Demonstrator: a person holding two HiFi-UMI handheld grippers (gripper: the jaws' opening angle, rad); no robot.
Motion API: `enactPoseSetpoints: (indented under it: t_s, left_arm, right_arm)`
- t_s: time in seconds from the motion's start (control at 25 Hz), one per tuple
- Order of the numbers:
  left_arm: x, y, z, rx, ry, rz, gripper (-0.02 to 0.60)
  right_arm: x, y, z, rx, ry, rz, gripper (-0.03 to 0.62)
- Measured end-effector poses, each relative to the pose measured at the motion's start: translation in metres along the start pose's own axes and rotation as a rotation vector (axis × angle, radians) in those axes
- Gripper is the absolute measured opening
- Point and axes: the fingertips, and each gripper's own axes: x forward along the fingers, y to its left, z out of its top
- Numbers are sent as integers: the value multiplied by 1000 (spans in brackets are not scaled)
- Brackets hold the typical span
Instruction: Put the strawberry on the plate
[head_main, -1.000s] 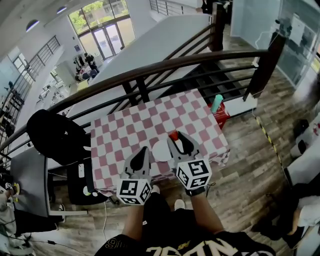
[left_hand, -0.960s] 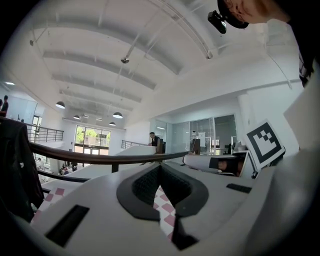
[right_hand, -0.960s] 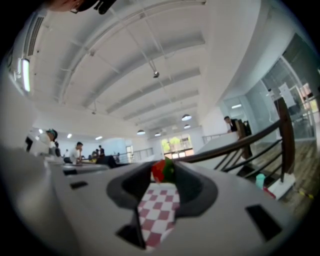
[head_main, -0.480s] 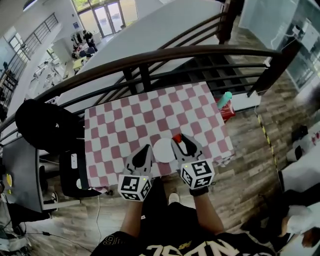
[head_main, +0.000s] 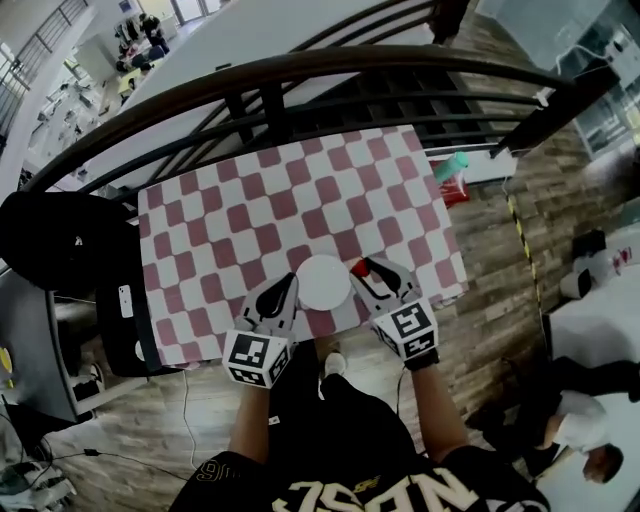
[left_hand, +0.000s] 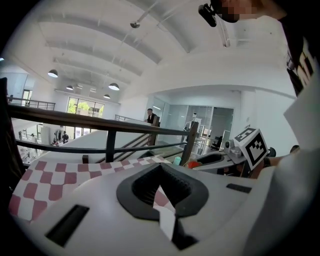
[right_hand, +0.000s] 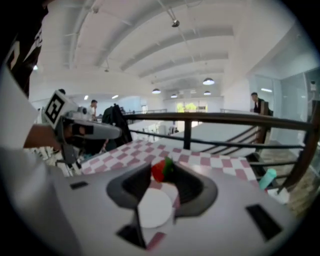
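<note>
A white plate (head_main: 325, 282) lies on the red-and-white checked tablecloth (head_main: 250, 220) near the table's front edge. My right gripper (head_main: 362, 268) is just right of the plate, shut on a red strawberry (head_main: 358, 268) with a green top. In the right gripper view the strawberry (right_hand: 160, 170) sits at the jaw tips, with the plate (right_hand: 155, 209) showing below through the gap. My left gripper (head_main: 285, 284) hovers at the plate's left side, shut and holding nothing. In the left gripper view the left gripper (left_hand: 160, 171) has only cloth behind it.
A dark metal railing (head_main: 300, 70) runs behind the table. A teal bottle (head_main: 452, 166) stands on the floor at the right. A black jacket on a chair (head_main: 50, 240) and a dark stool with a phone (head_main: 124, 300) are at the left.
The head view has tipped further down, so the table sits higher and nearer. Both grippers stay either side of the plate, and the strawberry remains in the right one.
</note>
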Motion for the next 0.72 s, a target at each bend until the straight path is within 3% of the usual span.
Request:
enactPoseSetpoints:
  t_s: [0.4, 0.72]
  left_arm:
    - [37, 35, -73, -95, 145, -54, 9]
    - [46, 37, -134, -21, 311, -140, 9]
  right_arm:
    - [46, 21, -91, -144, 236, 146, 153]
    - [80, 38, -153, -281, 380, 248, 153]
